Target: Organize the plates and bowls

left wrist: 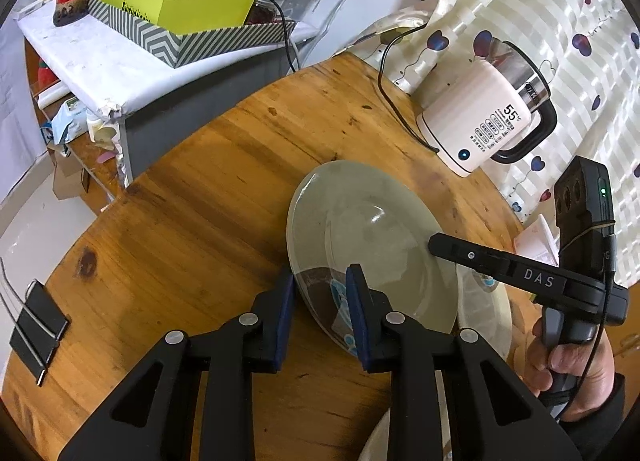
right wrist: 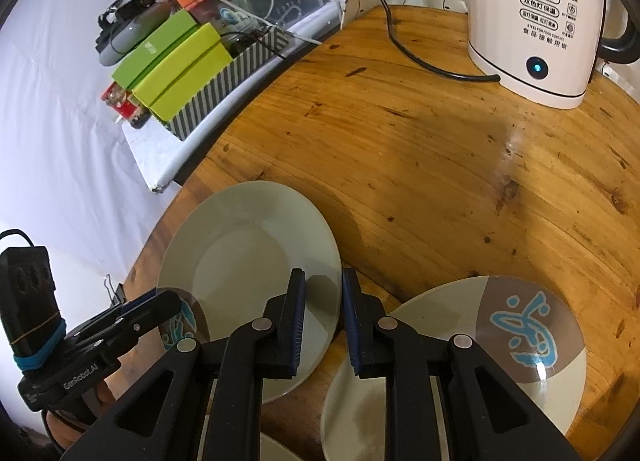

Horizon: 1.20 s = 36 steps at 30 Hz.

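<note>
A pale green plate (left wrist: 372, 237) with a brown and blue patterned patch lies tilted on the round wooden table (left wrist: 192, 205). My left gripper (left wrist: 320, 281) is open with its jaws astride the plate's near rim. The same plate (right wrist: 248, 261) shows in the right wrist view, where my right gripper (right wrist: 323, 285) is open with its jaws astride the plate's right rim. A second plate (right wrist: 500, 341) with the same blue pattern lies to the right. The right gripper also shows in the left wrist view (left wrist: 434, 243), its tip over the plate. A third white dish (left wrist: 488, 313) lies partly under the plate.
A white electric kettle (left wrist: 480, 117) with a black cord stands at the table's far side. Black binder clips (left wrist: 36, 325) lie at the left edge. Green boxes in a striped tray (left wrist: 180, 1) sit on a shelf beyond the table.
</note>
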{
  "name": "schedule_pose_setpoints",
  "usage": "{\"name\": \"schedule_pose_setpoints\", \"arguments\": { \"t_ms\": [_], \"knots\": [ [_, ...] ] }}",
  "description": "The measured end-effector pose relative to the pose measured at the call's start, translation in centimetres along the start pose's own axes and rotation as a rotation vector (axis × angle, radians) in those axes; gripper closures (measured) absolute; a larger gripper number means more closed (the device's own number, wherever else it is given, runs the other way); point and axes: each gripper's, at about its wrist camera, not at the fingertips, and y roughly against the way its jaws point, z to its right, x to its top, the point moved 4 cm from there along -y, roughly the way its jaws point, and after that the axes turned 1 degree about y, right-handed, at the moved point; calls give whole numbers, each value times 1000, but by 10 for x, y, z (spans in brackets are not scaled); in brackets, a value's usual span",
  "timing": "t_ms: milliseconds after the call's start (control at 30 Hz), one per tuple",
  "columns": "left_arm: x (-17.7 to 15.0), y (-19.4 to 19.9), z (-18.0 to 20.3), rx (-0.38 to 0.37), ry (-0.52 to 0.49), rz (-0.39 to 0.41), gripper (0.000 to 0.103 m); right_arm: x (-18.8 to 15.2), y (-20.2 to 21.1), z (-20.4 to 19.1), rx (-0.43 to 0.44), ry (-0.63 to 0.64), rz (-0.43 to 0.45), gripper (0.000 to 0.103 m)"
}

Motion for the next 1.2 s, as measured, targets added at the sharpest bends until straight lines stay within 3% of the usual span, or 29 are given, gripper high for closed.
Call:
{"name": "schedule_pose_setpoints", "arguments": {
  "t_ms": [500,900,1200],
  "knots": [
    [-11,35,17,-6,-40,14,76,-23,39,-14,-9,-19,29,85],
    [-58,67,40,-18,-109,-8,76,-91,86,-27,-45,-57,66,85],
    [-96,69,43,-16,-134,-58,76,-142,99,-25,-73,-90,73,85]
  ]
}}
